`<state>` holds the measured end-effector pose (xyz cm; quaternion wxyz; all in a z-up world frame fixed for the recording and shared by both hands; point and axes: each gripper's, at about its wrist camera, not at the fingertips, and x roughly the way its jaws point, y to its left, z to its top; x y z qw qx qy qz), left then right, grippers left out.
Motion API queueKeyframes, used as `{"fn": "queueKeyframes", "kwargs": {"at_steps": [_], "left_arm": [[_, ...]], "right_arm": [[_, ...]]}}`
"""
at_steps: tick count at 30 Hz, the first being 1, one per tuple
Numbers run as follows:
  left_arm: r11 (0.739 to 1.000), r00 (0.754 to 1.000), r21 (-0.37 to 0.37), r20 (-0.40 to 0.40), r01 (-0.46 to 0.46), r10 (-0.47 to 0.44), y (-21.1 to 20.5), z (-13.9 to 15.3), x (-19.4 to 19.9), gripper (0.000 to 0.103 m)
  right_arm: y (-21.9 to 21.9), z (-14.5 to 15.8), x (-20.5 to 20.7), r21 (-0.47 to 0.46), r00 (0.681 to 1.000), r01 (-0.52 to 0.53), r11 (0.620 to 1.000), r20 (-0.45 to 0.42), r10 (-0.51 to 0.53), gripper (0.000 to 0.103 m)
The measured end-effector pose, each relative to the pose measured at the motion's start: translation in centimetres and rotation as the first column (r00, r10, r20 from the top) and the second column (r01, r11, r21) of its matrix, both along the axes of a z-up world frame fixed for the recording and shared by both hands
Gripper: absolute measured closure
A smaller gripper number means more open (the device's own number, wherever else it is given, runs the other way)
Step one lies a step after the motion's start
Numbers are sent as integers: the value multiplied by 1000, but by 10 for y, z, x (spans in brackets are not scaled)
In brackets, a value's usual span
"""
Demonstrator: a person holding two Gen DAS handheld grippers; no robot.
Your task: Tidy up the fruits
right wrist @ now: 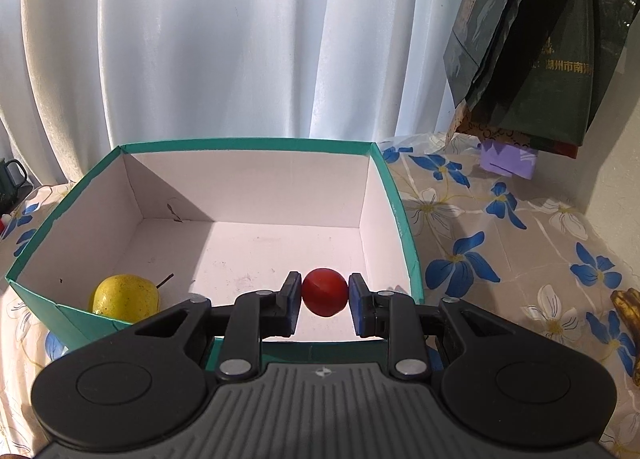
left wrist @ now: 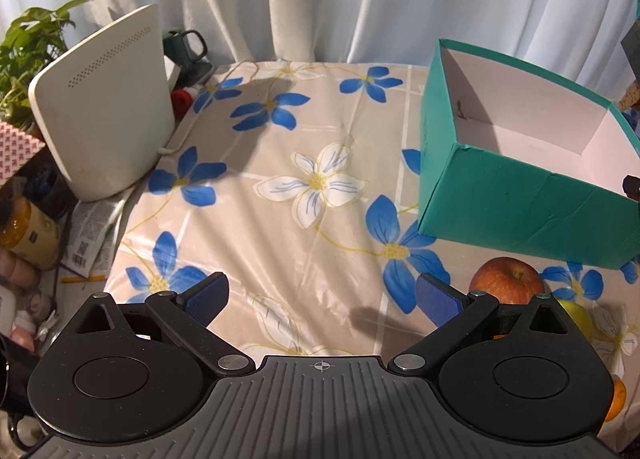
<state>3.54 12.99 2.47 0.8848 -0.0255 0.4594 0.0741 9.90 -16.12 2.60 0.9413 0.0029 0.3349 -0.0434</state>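
A teal box (right wrist: 400, 215) with a white inside stands on the flowered table; it also shows in the left wrist view (left wrist: 500, 195). A yellow pear (right wrist: 126, 295) lies in its near left corner. My right gripper (right wrist: 325, 297) is over the box's near edge, with a small red round fruit (right wrist: 324, 291) between its pads; the pads look just apart from it. My left gripper (left wrist: 322, 297) is open and empty over the table. To its right lie a red apple (left wrist: 506, 279), a yellow-green fruit (left wrist: 578, 315) and an orange (left wrist: 618, 399), partly hidden by the gripper.
A white router (left wrist: 104, 107), a plant (left wrist: 28, 55), a mug (left wrist: 186, 45) and bottles (left wrist: 28, 231) crowd the left table edge. A browned banana (right wrist: 630, 299) lies at the right. Bags (right wrist: 540, 47) hang at the upper right. White curtains hang behind.
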Motion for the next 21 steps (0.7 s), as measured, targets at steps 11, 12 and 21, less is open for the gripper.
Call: {"fn": "queueKeyframes", "kwargs": {"at_steps": [11,12,21], "left_arm": [[1000,1000,7,-26,6,-6,0,-5,-2,1],[1000,1000,6,-27,8,-8,0,-6,-3,1],[998,997,26,-43,61,-60,-3,-14,-12,1]], "right_arm": [[-2,-3,3,-5,1000,1,1000,-12,-1,78],[-2,-3,3,-5,1000,2,1000,-12,-2,78],[-2,4,-5,-18,999,15,1000,28,-14,40]]}}
